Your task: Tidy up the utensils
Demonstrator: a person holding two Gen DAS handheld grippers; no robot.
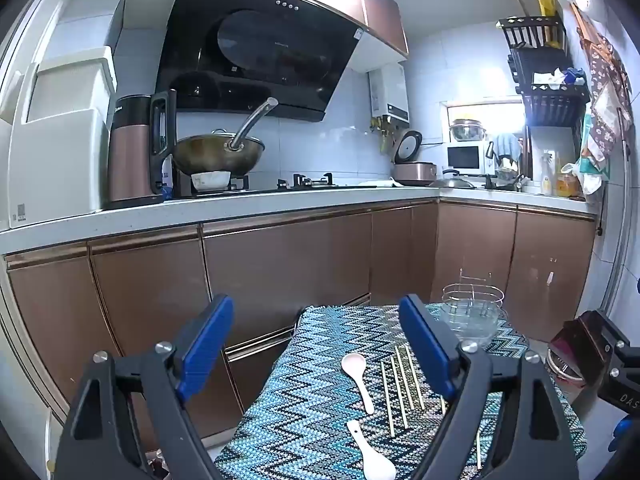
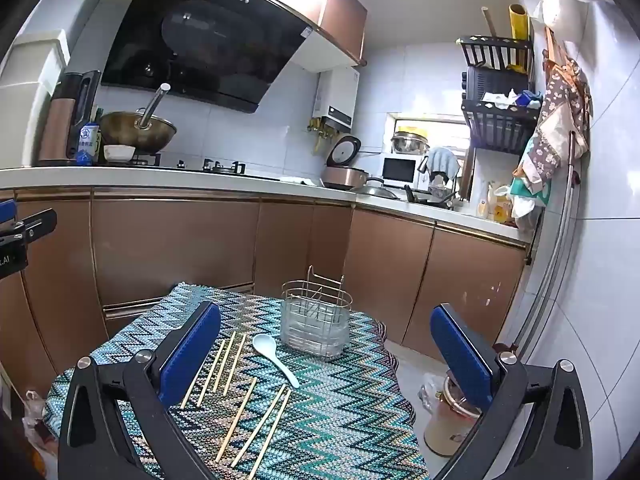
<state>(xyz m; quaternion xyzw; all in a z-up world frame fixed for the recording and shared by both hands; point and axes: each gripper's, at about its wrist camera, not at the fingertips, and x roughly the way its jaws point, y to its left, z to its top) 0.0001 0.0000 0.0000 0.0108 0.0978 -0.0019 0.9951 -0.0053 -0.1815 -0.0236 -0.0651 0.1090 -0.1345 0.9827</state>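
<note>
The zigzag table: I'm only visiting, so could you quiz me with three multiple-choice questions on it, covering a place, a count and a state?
1. Where does the wire utensil holder with the clear base stand?
A. On the kitchen counter
B. On the floor
C. At the far end of the zigzag-patterned tablecloth

2. How many white spoons lie on the cloth in the left wrist view?
A. One
B. Two
C. Four

3. What state is the right gripper in?
A. Open, holding nothing
B. Shut on a spoon
C. Shut on chopsticks

Answers: 1 C, since the holder stands on the cloth near its far edge. 2 B, since one spoon lies mid-cloth and another nearer the camera. 3 A, since its blue pads stand wide apart with nothing gripped.
</note>
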